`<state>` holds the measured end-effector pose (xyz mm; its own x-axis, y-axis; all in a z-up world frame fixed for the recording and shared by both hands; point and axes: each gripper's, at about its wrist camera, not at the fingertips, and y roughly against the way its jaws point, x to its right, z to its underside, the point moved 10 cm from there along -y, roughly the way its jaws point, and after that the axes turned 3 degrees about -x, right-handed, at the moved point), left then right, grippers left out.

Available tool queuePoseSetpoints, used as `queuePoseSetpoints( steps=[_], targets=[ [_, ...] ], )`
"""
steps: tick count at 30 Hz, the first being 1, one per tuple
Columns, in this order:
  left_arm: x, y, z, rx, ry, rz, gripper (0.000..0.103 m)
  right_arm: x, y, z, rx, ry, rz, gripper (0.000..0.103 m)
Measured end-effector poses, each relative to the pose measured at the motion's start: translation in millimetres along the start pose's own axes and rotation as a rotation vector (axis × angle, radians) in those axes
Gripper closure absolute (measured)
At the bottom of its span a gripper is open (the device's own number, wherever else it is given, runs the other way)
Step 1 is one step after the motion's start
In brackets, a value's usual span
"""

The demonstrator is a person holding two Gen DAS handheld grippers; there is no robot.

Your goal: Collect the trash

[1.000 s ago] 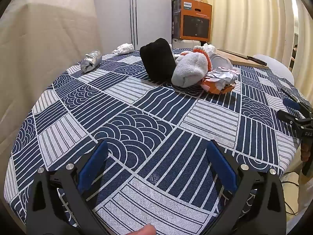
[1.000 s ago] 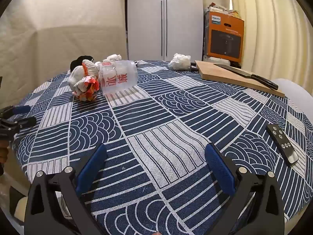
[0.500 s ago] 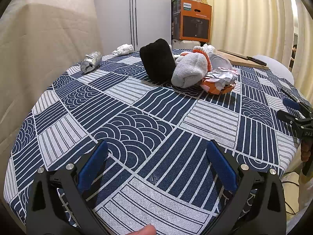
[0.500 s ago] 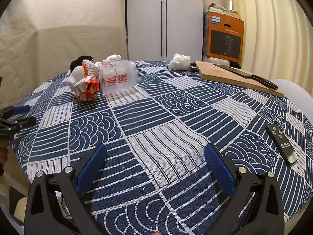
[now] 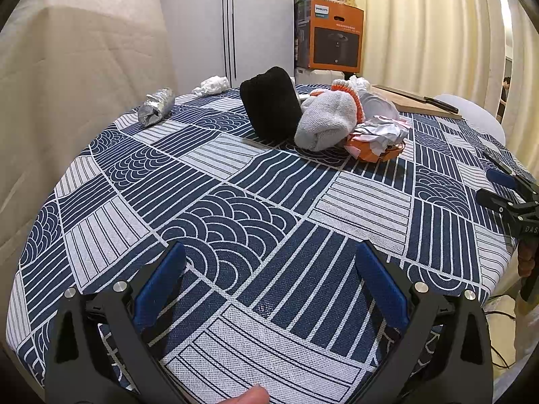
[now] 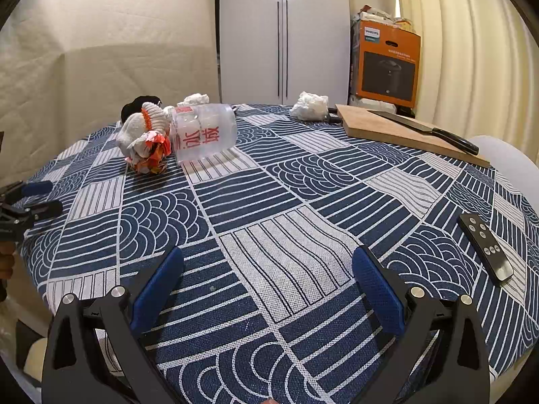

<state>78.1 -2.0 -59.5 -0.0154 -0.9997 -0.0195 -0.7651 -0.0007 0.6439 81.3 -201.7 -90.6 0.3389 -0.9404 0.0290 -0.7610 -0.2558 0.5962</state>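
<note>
On the round table with the blue patterned cloth [image 5: 235,208] lie a crumpled orange-and-white wrapper [image 5: 379,141] [image 6: 151,155], a clear plastic bottle with red characters [image 6: 203,133], a foil ball [image 5: 155,111] and white tissue wads [image 5: 211,86] [image 6: 309,106]. My left gripper [image 5: 269,262] is open and empty over the near edge. My right gripper [image 6: 267,266] is open and empty, far from the trash. Each gripper shows at the other view's edge, the right [image 5: 505,195] and the left [image 6: 30,198].
A black sock roll [image 5: 271,104] and a grey glove [image 5: 325,119] lie beside the wrapper. A cutting board [image 6: 397,129] with a knife [image 6: 427,129] sits far right. A remote [image 6: 485,245] lies at the right edge. An orange box [image 6: 387,64] stands behind.
</note>
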Motion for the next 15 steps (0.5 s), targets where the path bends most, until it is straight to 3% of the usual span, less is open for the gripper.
queuePoseSetpoints(
  steps=[15],
  targets=[
    [-1.0,0.0,-1.0,0.001,-0.002,0.001,0.004,0.1,-0.4,0.0,0.0,0.0,0.0,0.007]
  ],
)
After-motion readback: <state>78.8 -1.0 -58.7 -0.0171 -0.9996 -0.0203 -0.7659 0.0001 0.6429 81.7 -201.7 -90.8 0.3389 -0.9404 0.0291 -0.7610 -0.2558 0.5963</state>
